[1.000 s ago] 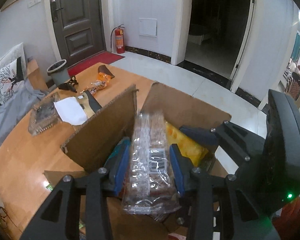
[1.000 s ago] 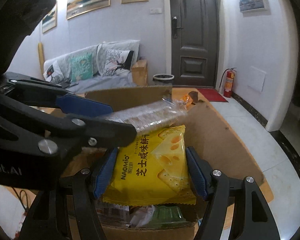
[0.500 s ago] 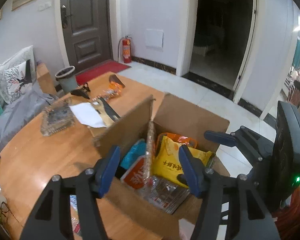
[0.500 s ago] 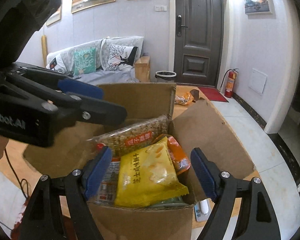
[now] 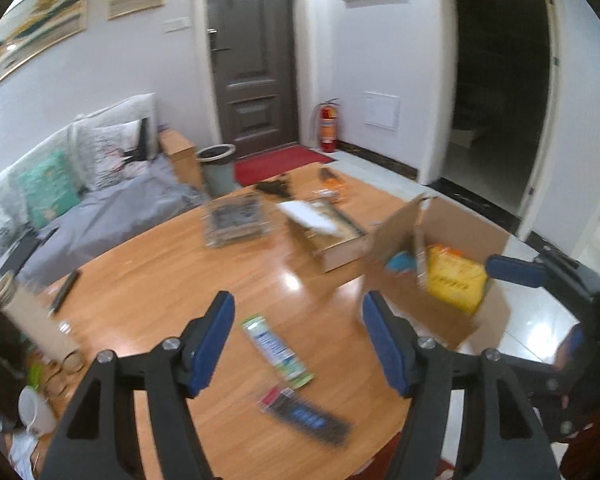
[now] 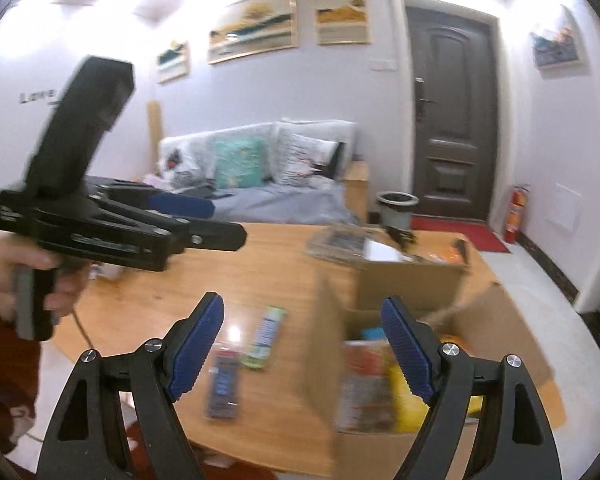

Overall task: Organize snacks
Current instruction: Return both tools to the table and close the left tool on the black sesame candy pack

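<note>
**A:** so where's everything sitting? Both views are pretty smeared.

**B:** Left claw [image 5: 298, 340] is released, nothing between its blue pads [image 5: 212, 344], and its jaws have just been opening. It hangs over the wooden worktop [image 5: 148, 280]. Just ahead of it, in the gap between the fingers, lies a green-and-white snack packet [image 5: 278, 350]. A dark packet with a blue label [image 5: 306, 416] lies nearer in, low between the fingers.

**A:** and the box?

**B:** The cardboard box [image 5: 432, 300] is off to that claw's right and further out, flaps up. A yellow snack bag [image 5: 454, 280] stands inside with something teal [image 5: 400, 260] beside it.

**A:** right one?

**B:** Right claw [image 6: 302, 346] is let go too, jaws wide apart after just opening, empty. From its camera the box [image 6: 328, 360] sits directly under its right finger, with the yellow bag [image 6: 404, 400] and a red-printed packet [image 6: 362, 384] in it. The two loose packets, green-white [image 6: 266, 338] and dark [image 6: 222, 388], lie on the worktop close to its left finger.

**A:** see the person?

**B:** Just a hand [image 6: 4, 276] with a red sleeve [image 6: 4, 360], gripping the left claw's handle, up and left of the right claw.
</note>
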Demonstrator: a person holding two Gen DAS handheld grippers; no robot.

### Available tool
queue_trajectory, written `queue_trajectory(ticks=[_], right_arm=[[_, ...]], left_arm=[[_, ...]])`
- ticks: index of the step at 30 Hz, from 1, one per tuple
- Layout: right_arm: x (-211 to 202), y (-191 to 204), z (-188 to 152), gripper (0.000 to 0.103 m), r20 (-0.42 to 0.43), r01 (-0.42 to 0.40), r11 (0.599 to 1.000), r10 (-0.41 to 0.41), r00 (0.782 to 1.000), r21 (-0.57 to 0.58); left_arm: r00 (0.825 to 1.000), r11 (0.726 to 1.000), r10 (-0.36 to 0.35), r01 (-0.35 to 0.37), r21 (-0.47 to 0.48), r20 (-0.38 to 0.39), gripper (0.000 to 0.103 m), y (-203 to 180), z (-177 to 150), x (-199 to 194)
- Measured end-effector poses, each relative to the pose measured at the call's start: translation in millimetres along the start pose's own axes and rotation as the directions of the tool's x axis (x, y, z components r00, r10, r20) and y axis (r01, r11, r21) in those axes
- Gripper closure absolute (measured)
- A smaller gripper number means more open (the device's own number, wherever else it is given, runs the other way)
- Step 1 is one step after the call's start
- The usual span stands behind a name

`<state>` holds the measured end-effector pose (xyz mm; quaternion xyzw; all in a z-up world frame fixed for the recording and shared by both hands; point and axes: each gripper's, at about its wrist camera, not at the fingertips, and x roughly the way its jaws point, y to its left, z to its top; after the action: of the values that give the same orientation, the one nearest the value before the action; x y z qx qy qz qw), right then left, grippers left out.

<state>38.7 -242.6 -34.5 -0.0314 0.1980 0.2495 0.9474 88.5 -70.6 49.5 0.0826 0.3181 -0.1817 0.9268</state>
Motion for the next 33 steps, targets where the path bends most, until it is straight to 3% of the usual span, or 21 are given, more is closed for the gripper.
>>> queue_trajectory(ticks=[7,10,14,17,21,24,28,30,33], right_arm=[[44.6,61.2,-14.6,0.024,-0.067,-0.129,0.990,0.126,0.990,-0.050],[72.4,71.7,-35.8,0.024,-0.130,-0.159,0.987,0.155,0.979,-0.017],[113.5,70.4,-65.3,0.025,-0.212,-0.135,0.991,0.137,0.968,0.023],[145.0,63.3,-93.3,0.035,-0.281,-0.109,0.994,0.112,0.953,0.028],[170.7,40.5,-123.4,0.067,-0.338,-0.049,0.998,0.061,0.939,0.046],[175.3,31.7,-137.0,0.067,-0.313,0.039,0.999,-0.039,0.949,-0.007],[179.9,27.7,-146.0,0.065,-0.315,0.024,0.999,-0.035,0.948,-0.037],[178.9,31.7,-152.3,0.059,-0.300,0.041,0.996,-0.065,0.952,-0.085],[180.0,35.9,-157.7,0.052,-0.284,0.011,0.998,-0.026,0.959,-0.057]], left_arm=[[0.996,0.990,0.082,-0.085,-0.112,-0.033,0.039,59.6,-71.0,-2.8],[0.996,0.984,0.073,-0.081,-0.156,-0.057,0.038,73.4,-99.2,6.1],[0.994,0.974,0.035,-0.057,-0.220,-0.103,0.038,78.3,-131.8,33.8],[0.992,0.969,-0.011,-0.020,-0.245,-0.127,0.038,71.3,-148.9,52.8],[0.984,0.963,-0.077,0.031,-0.269,-0.163,0.039,55.3,-161.3,86.0],[0.976,0.948,-0.134,0.075,-0.308,-0.173,0.042,45.0,-164.7,106.2],[0.970,0.940,-0.158,0.090,-0.328,-0.185,0.043,35.4,-165.0,122.2],[0.967,0.934,-0.173,0.101,-0.343,-0.187,0.043,33.1,-165.4,129.4],[0.964,0.936,-0.173,0.098,-0.338,-0.201,0.044,27.1,-166.5,140.8]])
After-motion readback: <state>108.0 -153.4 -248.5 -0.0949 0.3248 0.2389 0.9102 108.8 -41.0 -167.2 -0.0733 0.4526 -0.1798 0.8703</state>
